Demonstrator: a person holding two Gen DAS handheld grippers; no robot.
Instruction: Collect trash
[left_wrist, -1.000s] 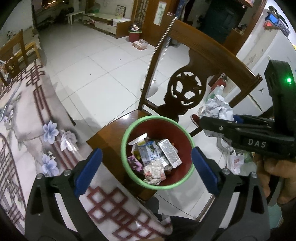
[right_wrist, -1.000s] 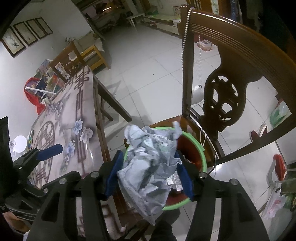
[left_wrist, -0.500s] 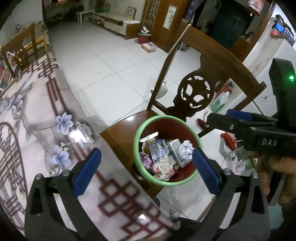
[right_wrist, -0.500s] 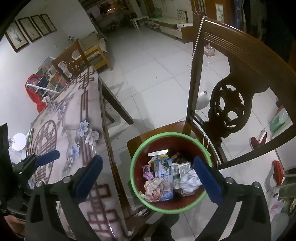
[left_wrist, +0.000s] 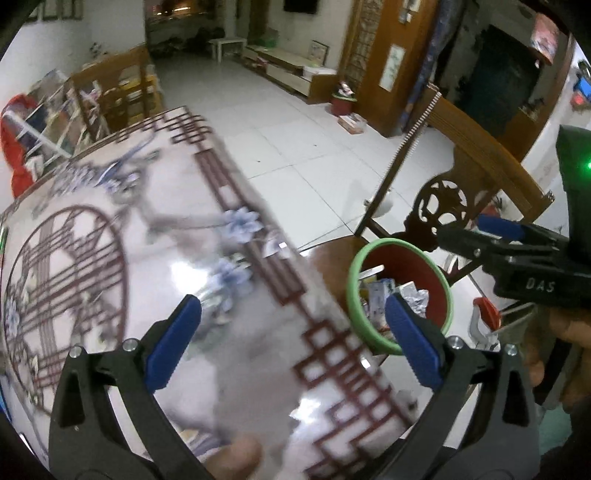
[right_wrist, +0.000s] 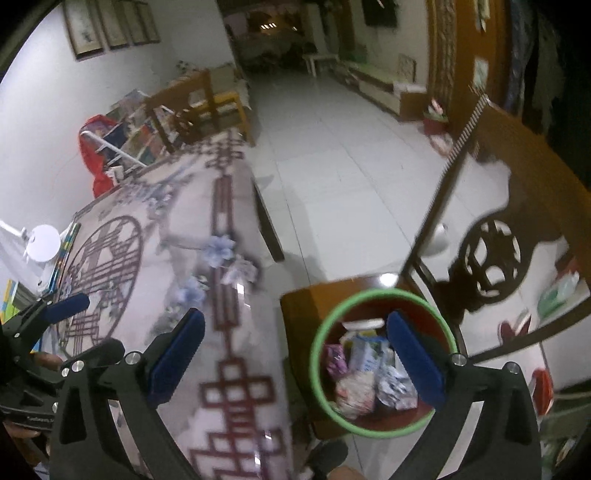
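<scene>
A red bin with a green rim (left_wrist: 402, 245) (right_wrist: 369, 295) stands on a wooden chair seat beside the table. It holds wrappers, small cartons and a crumpled grey paper (left_wrist: 415, 297) (right_wrist: 391, 384). My left gripper (left_wrist: 291, 310) is open and empty over the glossy patterned table top (left_wrist: 147, 258), with the bin behind its right finger. My right gripper (right_wrist: 295, 321) is open and empty too, spanning the table edge and the bin. It also shows from the side in the left wrist view (left_wrist: 476, 236). One of the left gripper's pads (right_wrist: 70, 304) shows at the left of the right wrist view.
The chair's carved back (left_wrist: 480, 147) (right_wrist: 517, 166) rises just behind the bin. A white lamp (right_wrist: 44, 242) stands at the table's far left corner. Another wooden chair (left_wrist: 118, 85) stands at the table's far end. White tiled floor (left_wrist: 295, 129) lies beyond, with a small red bin (left_wrist: 345, 103) far off.
My right gripper opened and the crumpled grey paper fell into the bin. Both grippers then swung left, off the bin and over the table.
</scene>
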